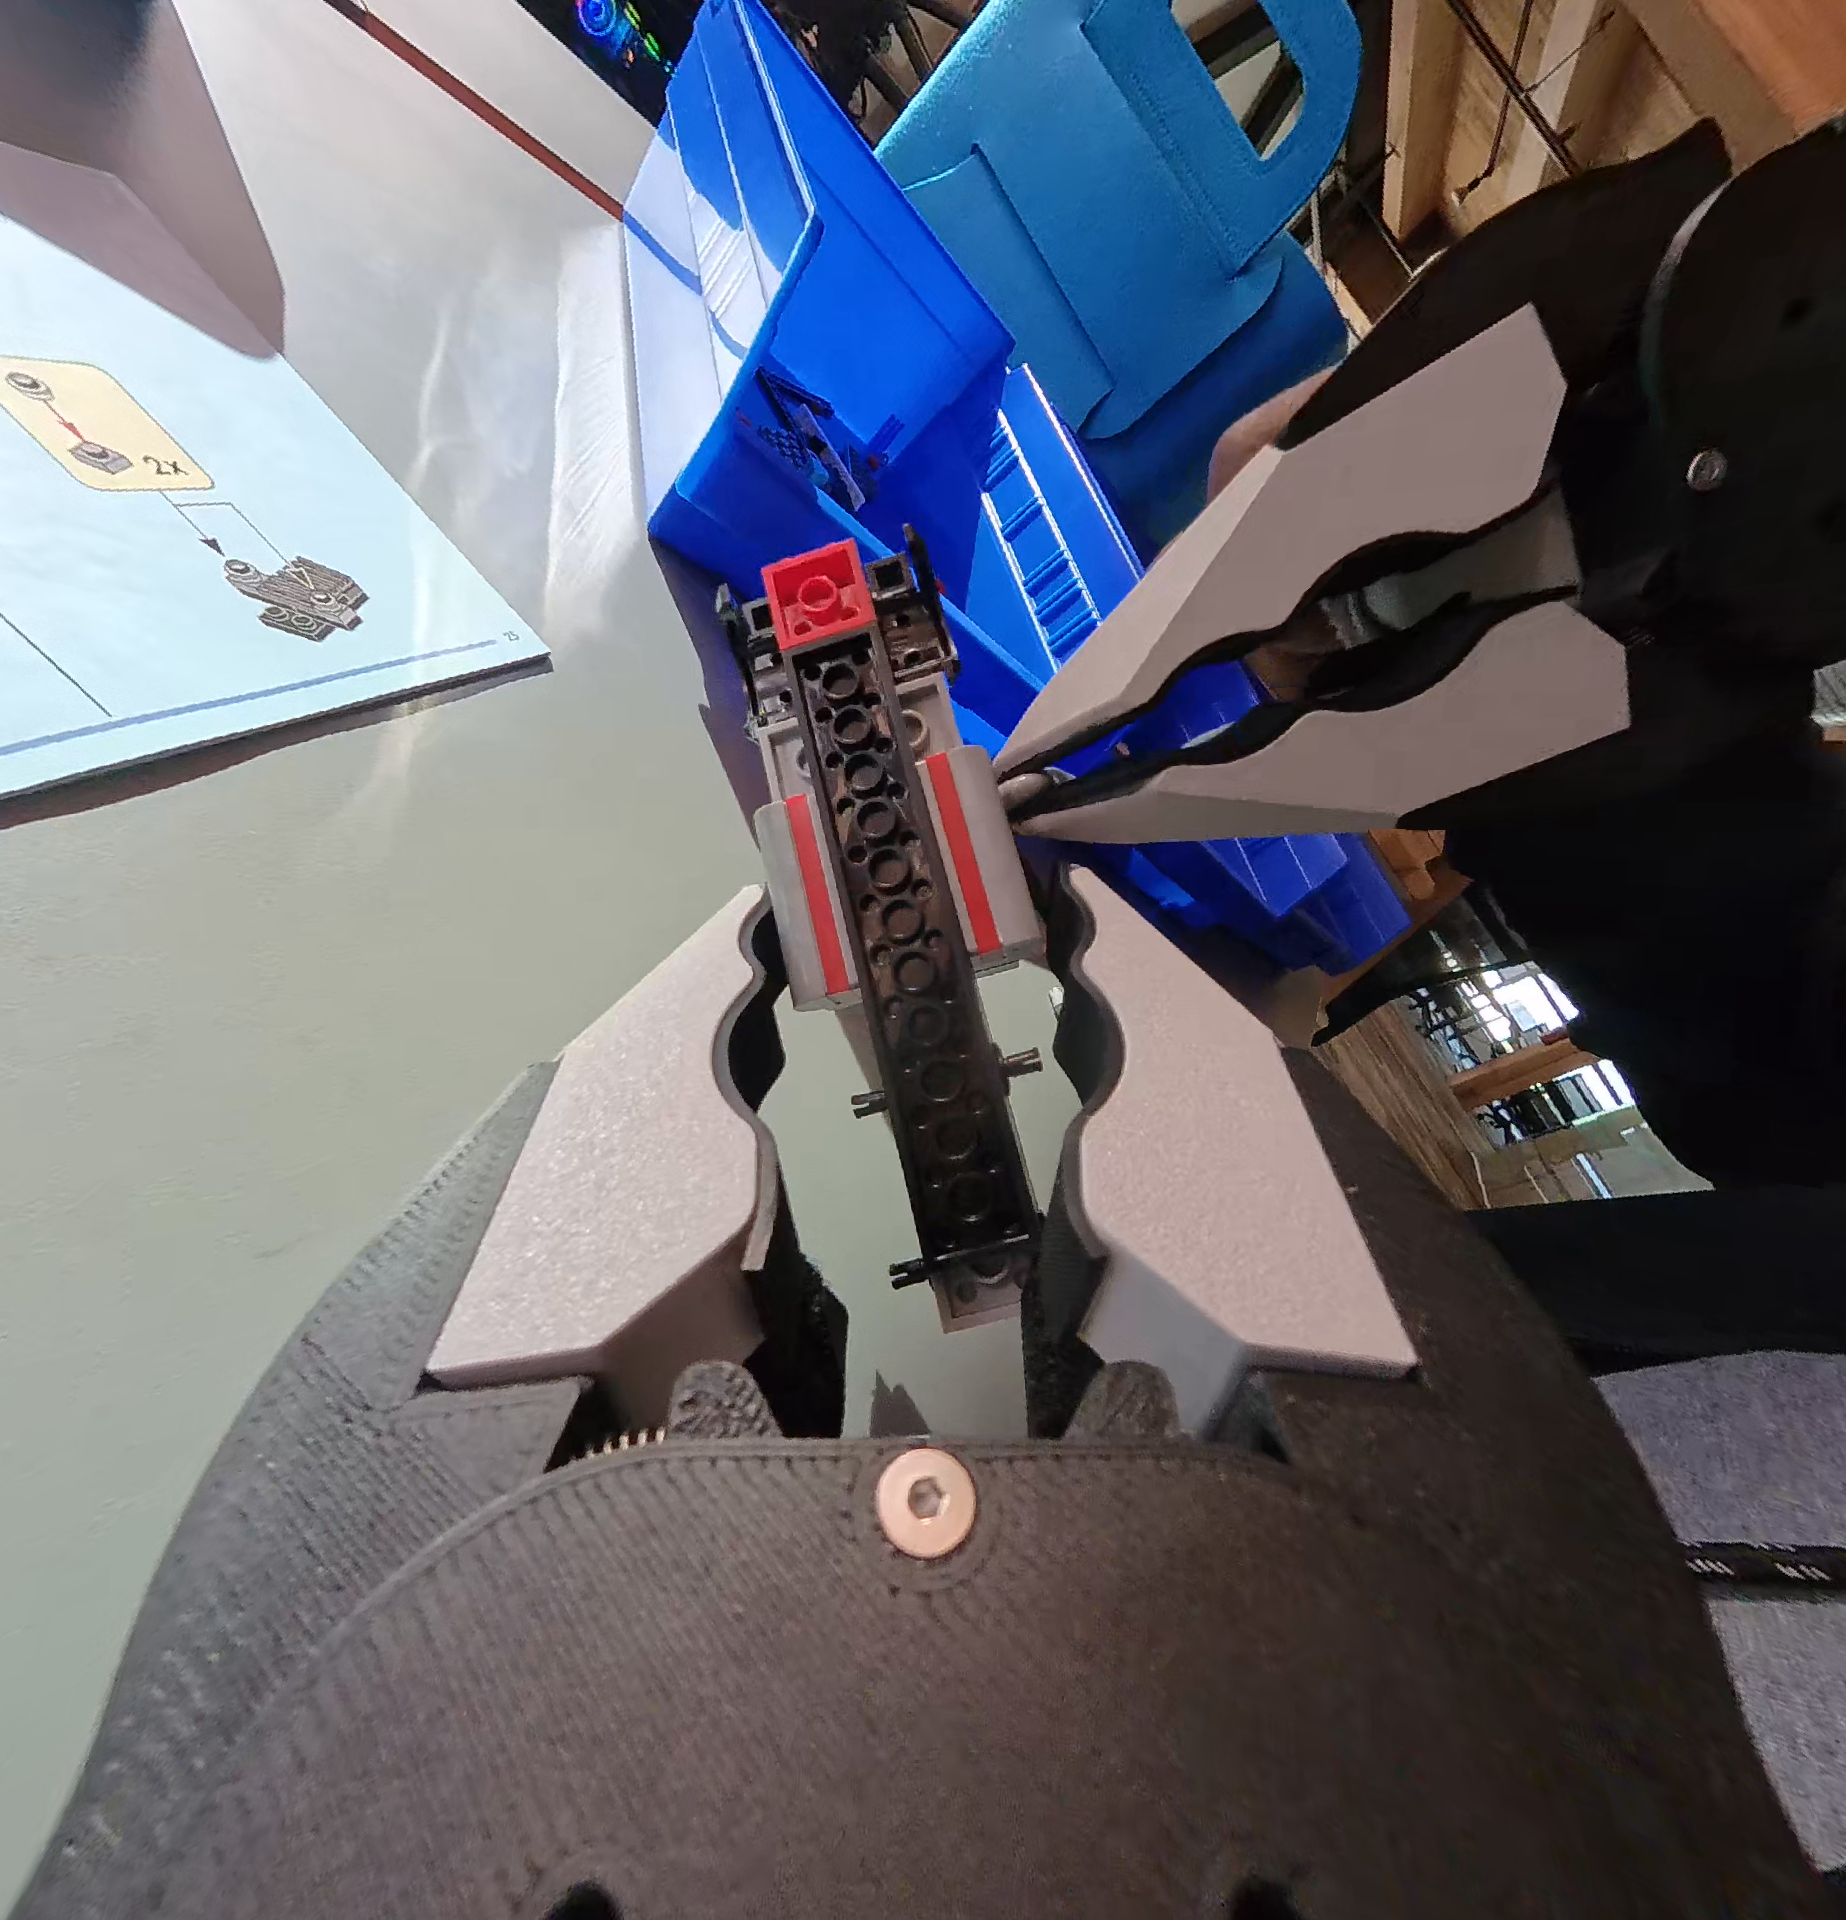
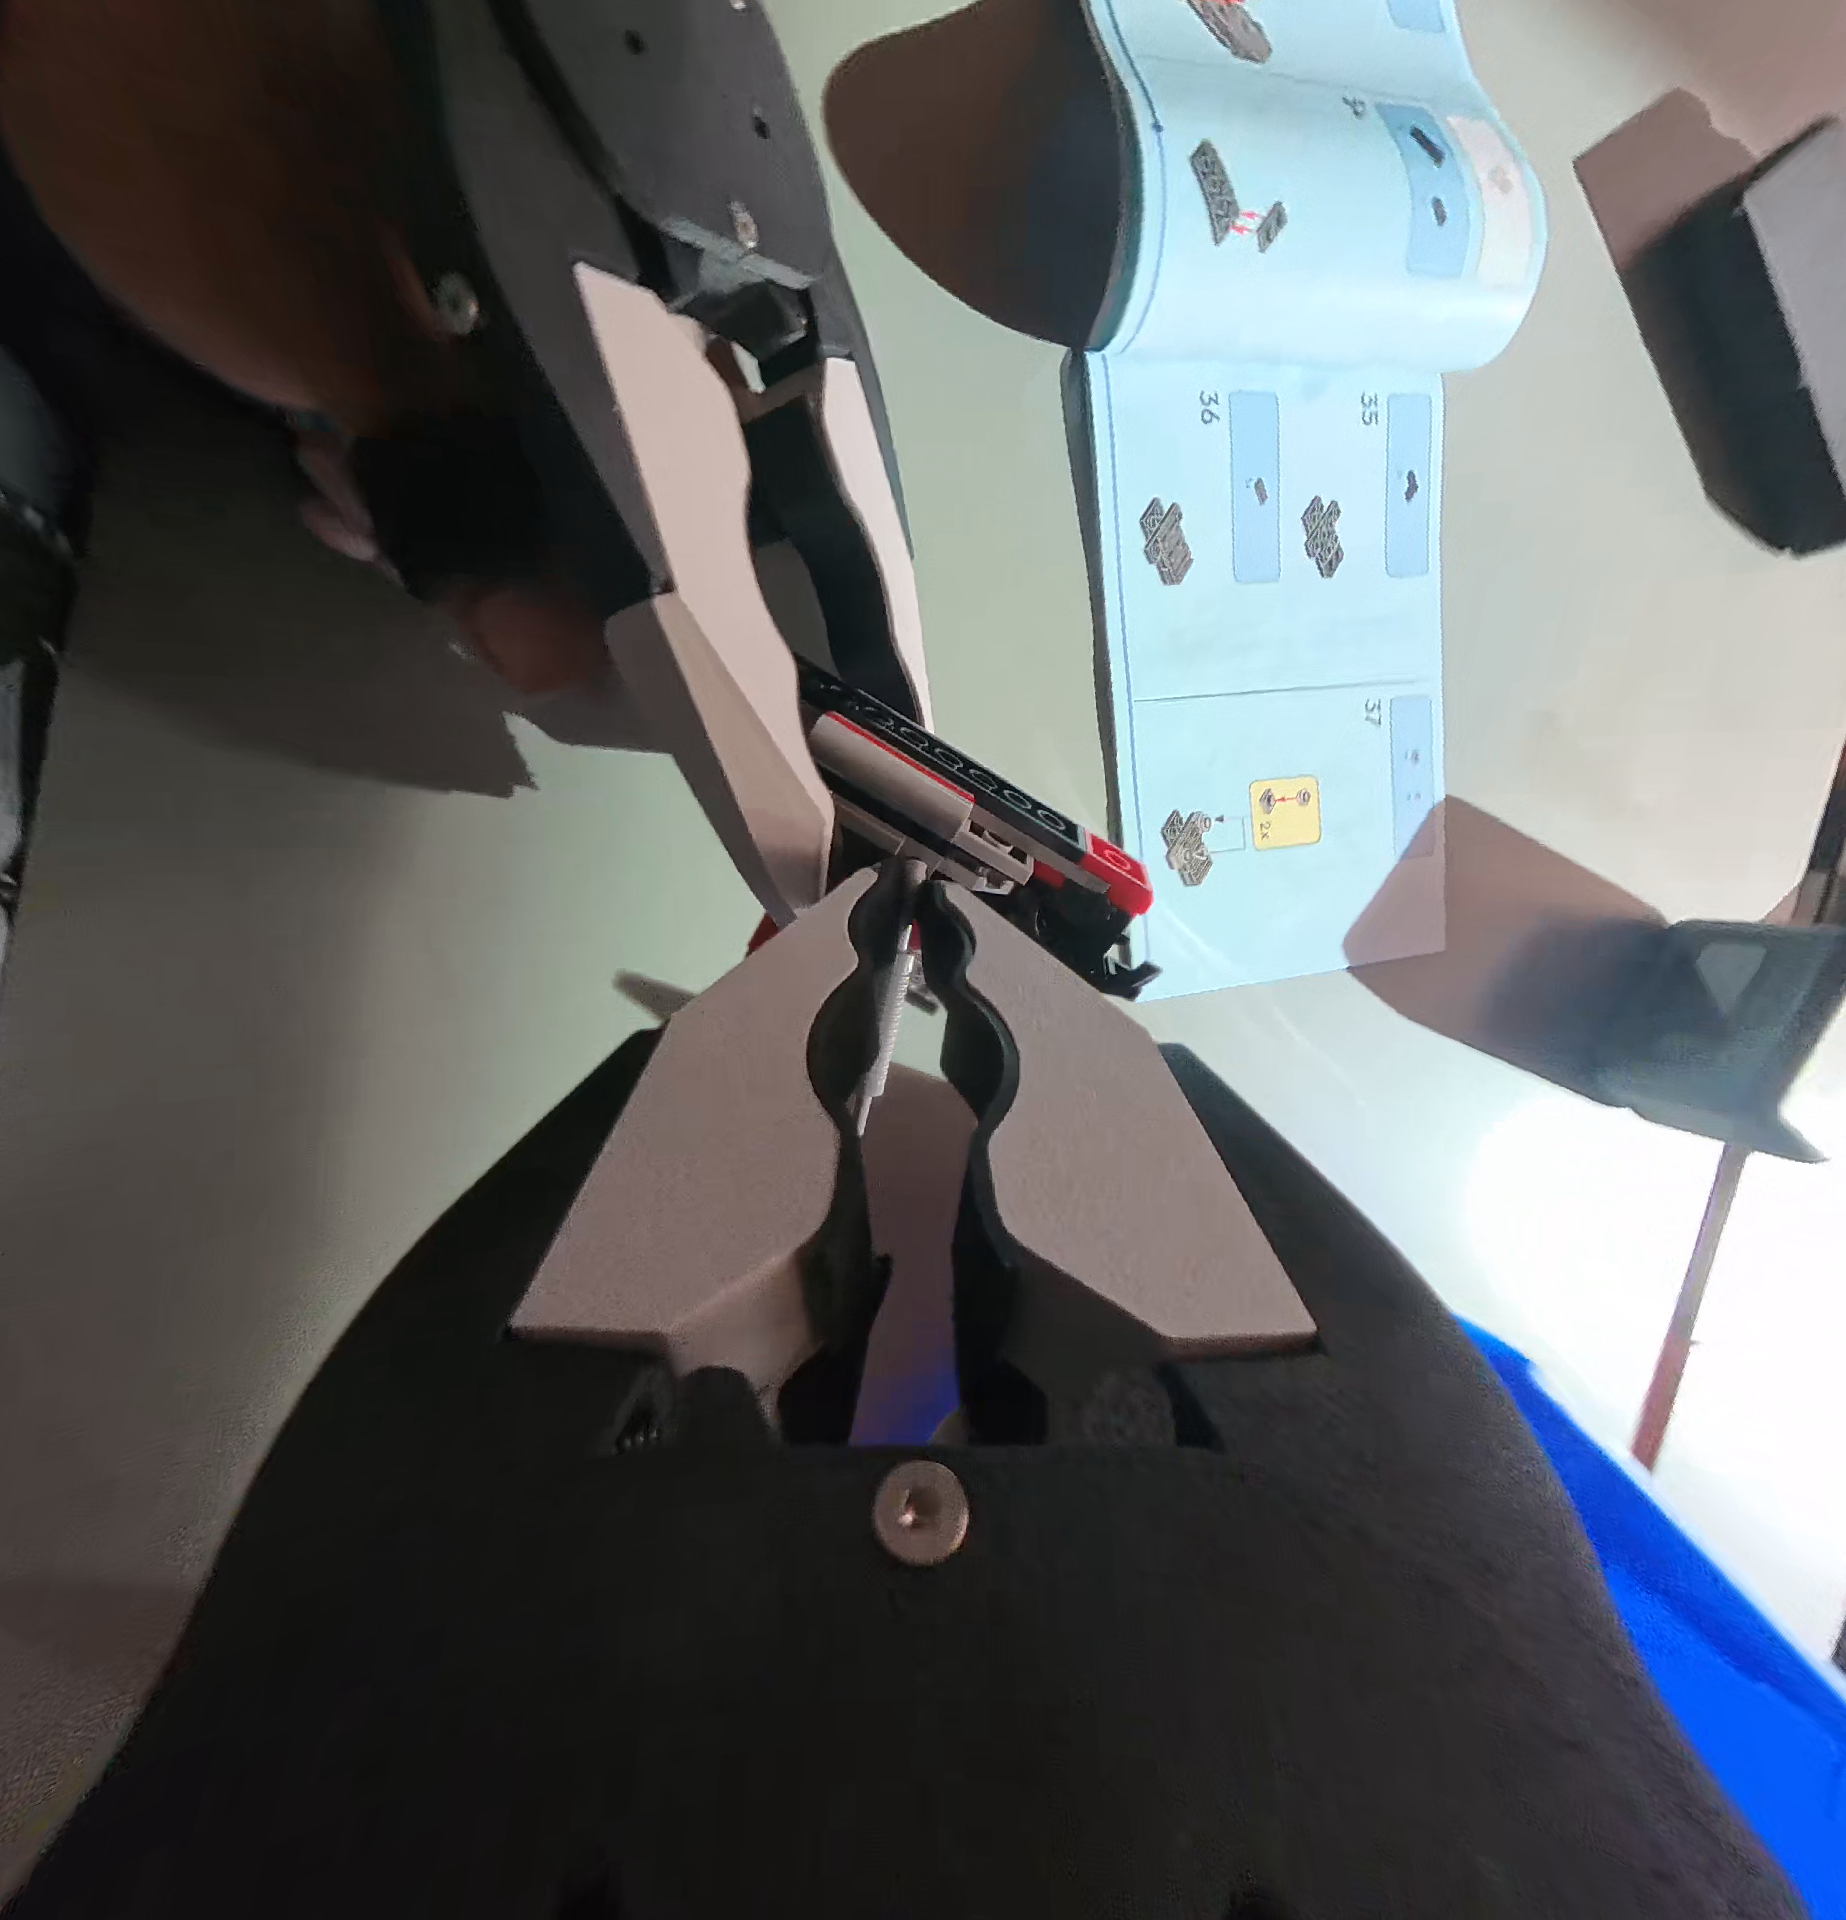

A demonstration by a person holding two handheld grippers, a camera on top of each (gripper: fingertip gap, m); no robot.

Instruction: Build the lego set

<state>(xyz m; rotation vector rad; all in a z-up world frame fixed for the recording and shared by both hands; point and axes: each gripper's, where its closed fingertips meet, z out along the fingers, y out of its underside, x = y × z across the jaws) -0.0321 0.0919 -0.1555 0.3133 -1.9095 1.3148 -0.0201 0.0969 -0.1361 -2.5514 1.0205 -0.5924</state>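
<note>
My left gripper [image 1: 914, 914] is shut on the lego model [image 1: 898, 935], a long black studded plate with grey and red side pieces and a red brick [image 1: 817, 601] at its far end. It holds the model above the table. My right gripper [image 1: 1012, 805] comes in from the right, shut on a thin light-grey rod piece [image 2: 888, 1008], and its tips touch the model's right side. In the right wrist view my right gripper [image 2: 903, 888] meets the model [image 2: 981, 821]. One of the left gripper's fingers [image 2: 711, 665] shows at the upper left.
An open instruction booklet [image 1: 171, 520] lies on the pale table [image 1: 275, 1039]; in the right wrist view the booklet [image 2: 1283, 623] is weighed down by dark boxes [image 2: 1750, 343]. A blue parts bin [image 1: 846, 312] stands behind the model, and its edge [image 2: 1677, 1507] shows at the lower right. Both grippers' tips are close together, under 4 cm apart.
</note>
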